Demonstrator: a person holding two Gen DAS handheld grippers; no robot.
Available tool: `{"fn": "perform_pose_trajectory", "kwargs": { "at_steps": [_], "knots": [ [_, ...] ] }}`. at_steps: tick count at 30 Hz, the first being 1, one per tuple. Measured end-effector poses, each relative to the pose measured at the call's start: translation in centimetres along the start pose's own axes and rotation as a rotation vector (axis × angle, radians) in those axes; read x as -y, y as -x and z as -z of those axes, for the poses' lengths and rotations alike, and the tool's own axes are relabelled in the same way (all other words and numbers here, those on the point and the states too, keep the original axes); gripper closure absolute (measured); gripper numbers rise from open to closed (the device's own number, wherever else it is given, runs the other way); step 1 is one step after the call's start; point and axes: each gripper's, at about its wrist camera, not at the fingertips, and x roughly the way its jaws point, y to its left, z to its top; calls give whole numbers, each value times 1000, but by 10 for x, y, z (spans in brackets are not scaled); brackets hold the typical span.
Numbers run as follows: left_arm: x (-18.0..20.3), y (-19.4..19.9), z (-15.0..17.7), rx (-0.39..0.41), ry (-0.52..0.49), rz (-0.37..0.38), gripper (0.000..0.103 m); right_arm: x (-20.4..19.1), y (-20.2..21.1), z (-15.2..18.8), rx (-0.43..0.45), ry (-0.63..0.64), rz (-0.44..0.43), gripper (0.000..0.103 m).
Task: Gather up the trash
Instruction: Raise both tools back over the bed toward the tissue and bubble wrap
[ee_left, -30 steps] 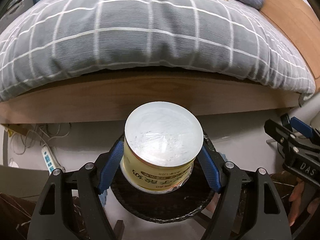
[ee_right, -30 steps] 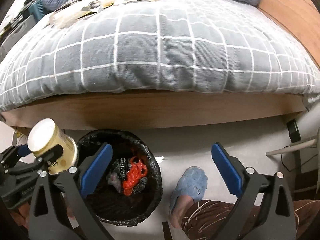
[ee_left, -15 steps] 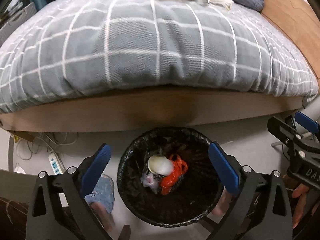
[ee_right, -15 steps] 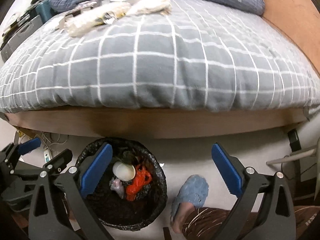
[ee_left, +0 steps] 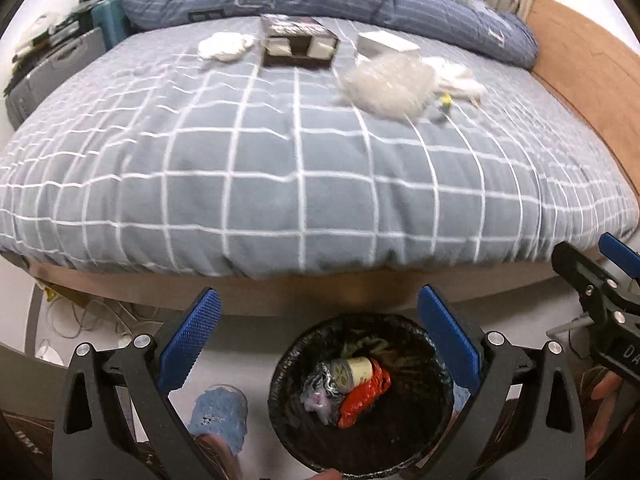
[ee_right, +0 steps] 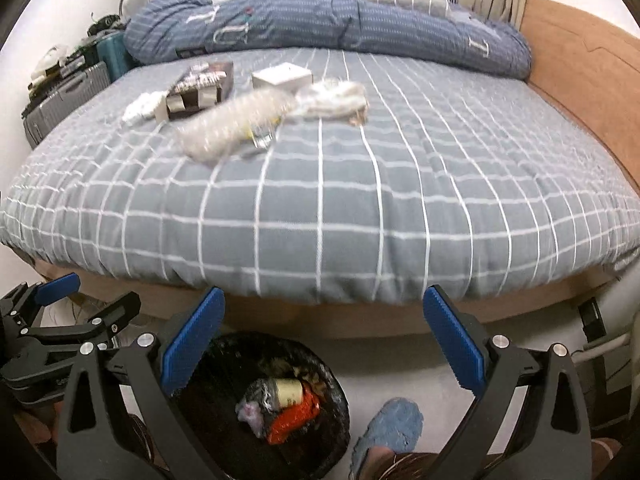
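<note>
A black-lined trash bin [ee_left: 436,364] [ee_right: 336,384] stands on the floor by the bed. In it lies a yellow can [ee_left: 354,370] [ee_right: 286,392] on its side beside a red wrapper [ee_left: 364,398] [ee_right: 294,416]. My left gripper [ee_left: 318,338] hangs open above the bin, nothing between its blue pads. My right gripper [ee_right: 324,334], to its right, is open and empty too. Up on the grey checked bed [ee_left: 280,168] [ee_right: 360,200] lie a dark box [ee_left: 298,42] [ee_right: 200,88], a white box [ee_left: 386,44] [ee_right: 282,76], a clear crumpled plastic piece [ee_left: 386,82] [ee_right: 228,126] and white tissues [ee_left: 224,46] [ee_right: 340,96].
A person's feet in blue slippers [ee_left: 218,416] [ee_right: 390,428] stand either side of the bin. Cables and a power strip [ee_left: 92,320] lie under the bed's left end. A suitcase [ee_right: 64,100] stands at the far left, a wooden headboard [ee_right: 580,72] at the right.
My left gripper opened and let the yellow can drop into the bin, where it now lies on its side. Both grippers rose and tilted up, bringing the bed top into view.
</note>
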Motion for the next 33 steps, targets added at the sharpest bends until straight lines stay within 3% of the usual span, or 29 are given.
{"fn": "perform_pose_trajectory", "kwargs": {
  "at_steps": [12,33],
  "knots": [
    [-23,23,-40,71,60,-11,6,-17,23,-38,146,6,-22,8],
    [-79,-14,-158,163,95,-90,6,-33,-47,-111,151,55,-62,8]
  ]
}}
